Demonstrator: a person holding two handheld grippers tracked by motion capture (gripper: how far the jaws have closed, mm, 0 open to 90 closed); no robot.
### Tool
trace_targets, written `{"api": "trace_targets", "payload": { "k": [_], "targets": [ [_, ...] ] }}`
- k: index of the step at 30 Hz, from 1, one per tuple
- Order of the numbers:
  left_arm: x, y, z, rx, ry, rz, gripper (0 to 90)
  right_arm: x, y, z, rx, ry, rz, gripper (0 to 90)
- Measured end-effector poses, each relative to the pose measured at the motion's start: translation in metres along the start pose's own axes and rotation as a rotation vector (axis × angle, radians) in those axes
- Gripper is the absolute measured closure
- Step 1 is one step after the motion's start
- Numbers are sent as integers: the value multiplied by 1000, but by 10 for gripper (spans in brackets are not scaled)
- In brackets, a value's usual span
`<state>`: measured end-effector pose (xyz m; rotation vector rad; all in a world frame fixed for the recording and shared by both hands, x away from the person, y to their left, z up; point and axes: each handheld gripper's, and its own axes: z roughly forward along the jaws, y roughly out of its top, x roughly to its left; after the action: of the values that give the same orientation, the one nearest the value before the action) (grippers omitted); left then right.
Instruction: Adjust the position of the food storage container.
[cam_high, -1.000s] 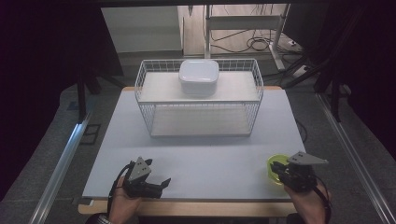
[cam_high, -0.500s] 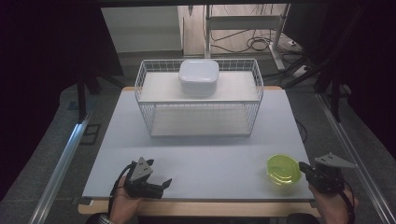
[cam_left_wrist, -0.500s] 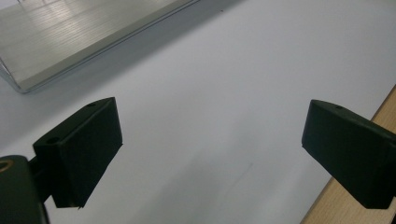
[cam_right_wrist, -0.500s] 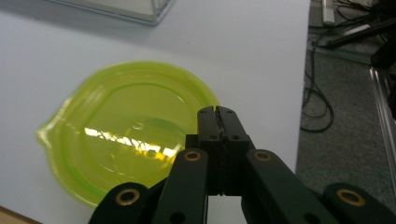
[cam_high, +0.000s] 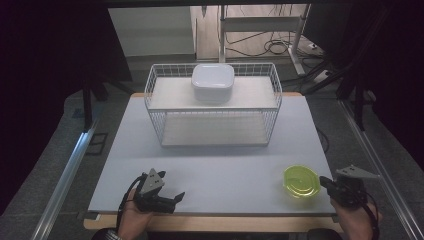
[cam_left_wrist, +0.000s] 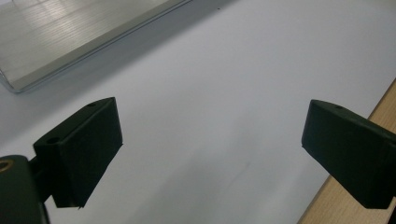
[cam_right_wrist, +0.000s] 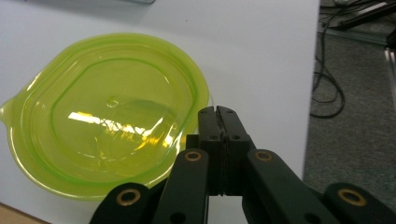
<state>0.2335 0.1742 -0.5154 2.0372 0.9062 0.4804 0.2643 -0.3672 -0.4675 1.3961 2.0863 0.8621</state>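
A translucent yellow-green plastic lid (cam_high: 301, 181) lies flat on the white table top (cam_high: 225, 170) near the front right corner. In the right gripper view the lid (cam_right_wrist: 107, 140) is just left of my right gripper (cam_right_wrist: 217, 112), whose jaws are pressed together with nothing between them. In the high view the right gripper (cam_high: 327, 182) sits at the table's right edge, beside the lid and apart from it. My left gripper (cam_high: 172, 200) rests at the front left of the table. Its jaws (cam_left_wrist: 210, 154) stand wide open over bare table.
A white wire basket (cam_high: 215, 122) stands at the back middle of the table, with a white square container (cam_high: 212, 82) at its rear. The wooden table edge (cam_left_wrist: 355, 205) runs close to the left gripper. Cables lie on the floor (cam_right_wrist: 327, 88) to the right.
My right gripper has moved rightward off the lid, which now lies uncovered beside it. The left gripper has stayed put.
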Motion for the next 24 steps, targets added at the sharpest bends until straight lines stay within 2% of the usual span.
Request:
{"api": "trace_targets", "payload": {
  "k": [7, 24],
  "targets": [
    [-1, 0, 1, 6, -3, 1, 46, 14, 4, 7, 7, 57, -15, 896],
    [-2, 0, 4, 10, -6, 1, 47, 43, 15, 23, 27, 138, -67, 894]
  ]
}}
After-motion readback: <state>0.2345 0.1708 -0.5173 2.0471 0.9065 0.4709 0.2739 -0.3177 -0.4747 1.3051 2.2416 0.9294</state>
